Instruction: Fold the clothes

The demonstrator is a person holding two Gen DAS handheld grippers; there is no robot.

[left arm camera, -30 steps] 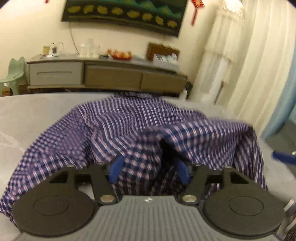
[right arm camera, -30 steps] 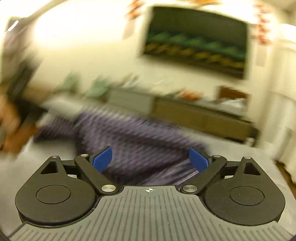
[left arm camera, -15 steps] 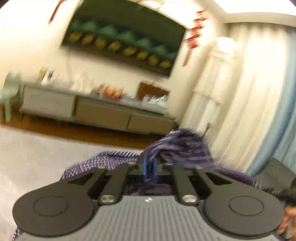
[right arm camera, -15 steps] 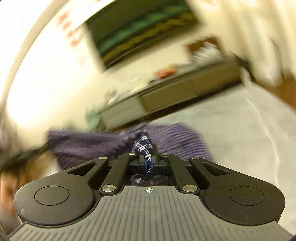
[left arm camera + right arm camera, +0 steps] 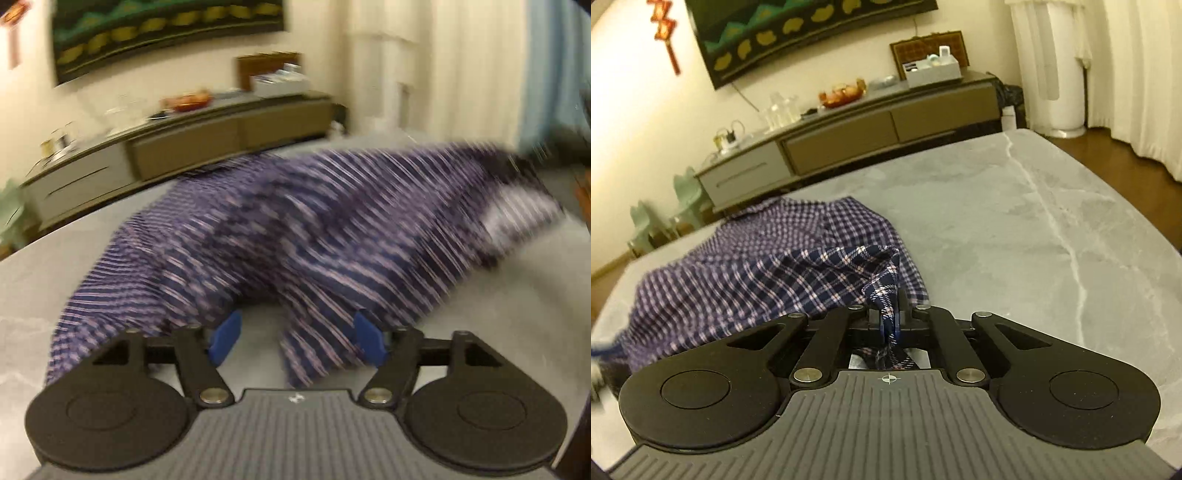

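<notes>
A purple, blue and white checked shirt (image 5: 295, 229) lies bunched on the grey marble table (image 5: 517, 314), blurred in the left wrist view. My left gripper (image 5: 297, 339) is low at its near edge with its jaws opening. A loose flap of the shirt hangs between the blue pads (image 5: 225, 338), which do not press on it. In the right wrist view the shirt (image 5: 757, 273) spreads to the left. My right gripper (image 5: 891, 321) is shut on a pinched fold of its edge, and the cloth runs down through the jaws.
A long low sideboard (image 5: 849, 136) with bowls and boxes stands beyond the table's far edge. Pale green chairs (image 5: 683, 192) are at the left. A white column unit (image 5: 1052, 74) and curtains stand at the right. Bare table (image 5: 997, 229) stretches right of the shirt.
The left gripper, shut on the shirt half a second ago, has opened and dropped lower toward the table. The right gripper closed on the shirt's edge and still holds it.
</notes>
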